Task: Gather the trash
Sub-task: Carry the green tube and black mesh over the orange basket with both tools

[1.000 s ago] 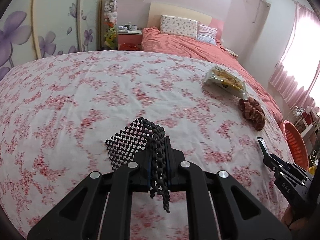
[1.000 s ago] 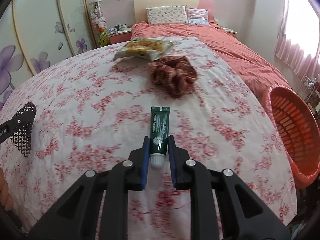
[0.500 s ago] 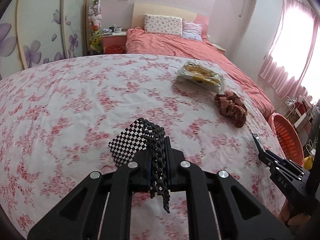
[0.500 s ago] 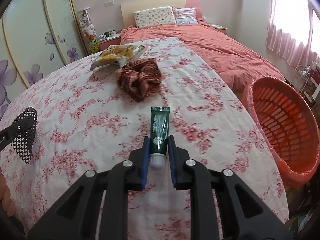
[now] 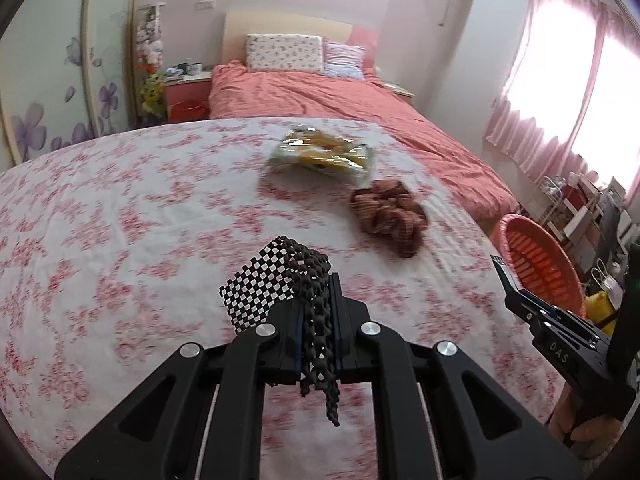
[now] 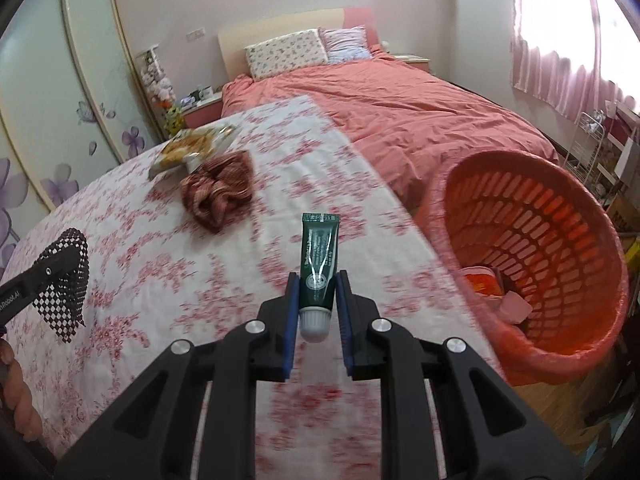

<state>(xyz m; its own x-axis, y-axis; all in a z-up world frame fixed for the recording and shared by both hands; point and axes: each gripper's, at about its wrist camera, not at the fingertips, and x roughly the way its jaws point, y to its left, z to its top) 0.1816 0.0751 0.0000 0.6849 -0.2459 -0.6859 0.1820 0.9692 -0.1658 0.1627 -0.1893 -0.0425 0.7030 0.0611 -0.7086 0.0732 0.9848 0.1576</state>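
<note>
My left gripper (image 5: 316,280) is shut on a black mesh mat piece (image 5: 276,280), held above the floral-cloth table (image 5: 120,220); it also shows at the left of the right wrist view (image 6: 64,280). My right gripper (image 6: 318,280) is shut on a dark green tube (image 6: 319,256) with a white cap, near the table's right edge. The orange basket (image 6: 560,344) stands just right of it, with some scraps inside; it also shows in the left wrist view (image 5: 560,280). A yellow snack bag (image 5: 320,154) and a brown scrunchie (image 5: 390,216) lie on the table.
A bed with a coral cover (image 6: 400,108) lies beyond the table. Wardrobe doors with purple flowers (image 6: 60,100) stand at the left. A nightstand (image 5: 186,92) sits by the bed. Racks and clutter (image 5: 580,208) stand under the pink-curtained window.
Both grippers have swung to the right with their loads. The orange basket has come closer and larger in the right wrist view; the snack bag and scrunchie have shifted left.
</note>
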